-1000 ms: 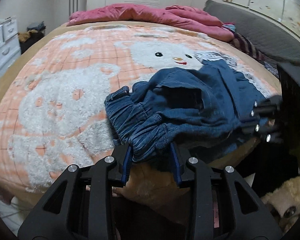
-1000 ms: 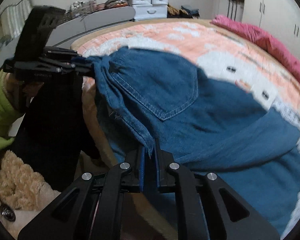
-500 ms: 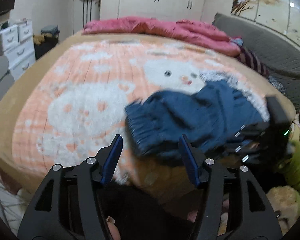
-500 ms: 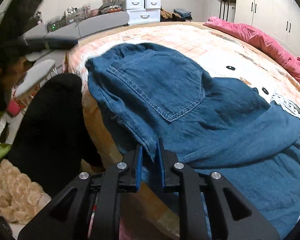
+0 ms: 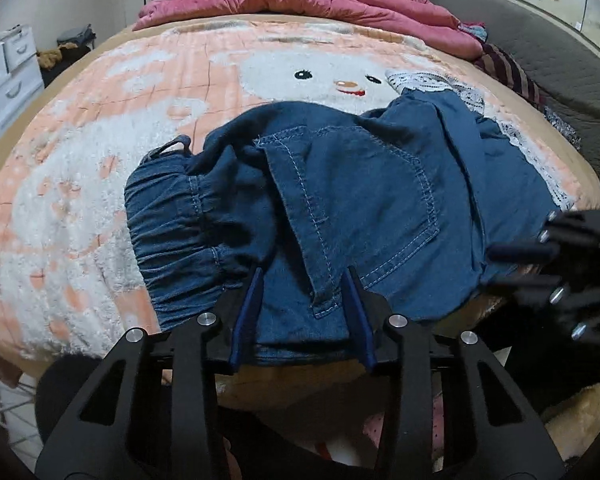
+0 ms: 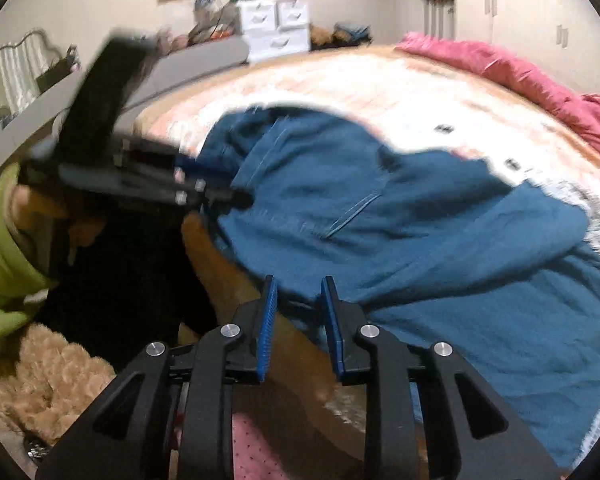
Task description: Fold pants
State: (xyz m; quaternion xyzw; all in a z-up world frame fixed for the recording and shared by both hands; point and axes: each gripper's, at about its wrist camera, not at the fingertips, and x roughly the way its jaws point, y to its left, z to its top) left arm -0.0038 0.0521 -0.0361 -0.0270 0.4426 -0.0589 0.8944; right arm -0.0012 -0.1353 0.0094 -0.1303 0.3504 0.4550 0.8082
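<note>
Blue denim pants (image 5: 360, 184) lie crumpled at the near edge of the bed, back pocket up, elastic waistband to the left. My left gripper (image 5: 302, 280) straddles their near hem; its jaws are closing with cloth between them, and the pads do not visibly press on it. In the right wrist view, my right gripper (image 6: 299, 292) sits at the near edge of the pants (image 6: 420, 240). Its jaws are opening, and the hem lies loose at their tips. Each gripper shows blurred in the other's view: the right gripper (image 5: 556, 264) and the left gripper (image 6: 204, 192).
The bed carries a peach and white bear blanket (image 5: 100, 140), with a pink duvet (image 5: 300, 0) bunched at the far end. White drawers (image 5: 4, 68) stand at the left. A tan plush toy (image 6: 52, 380) lies on the floor below. A green sleeve (image 6: 0, 248) holds the left gripper.
The left gripper let go of the waistband, drew back, then came in over the hem below the pocket. The right gripper's jaws parted off the hem. The pants lie flatter.
</note>
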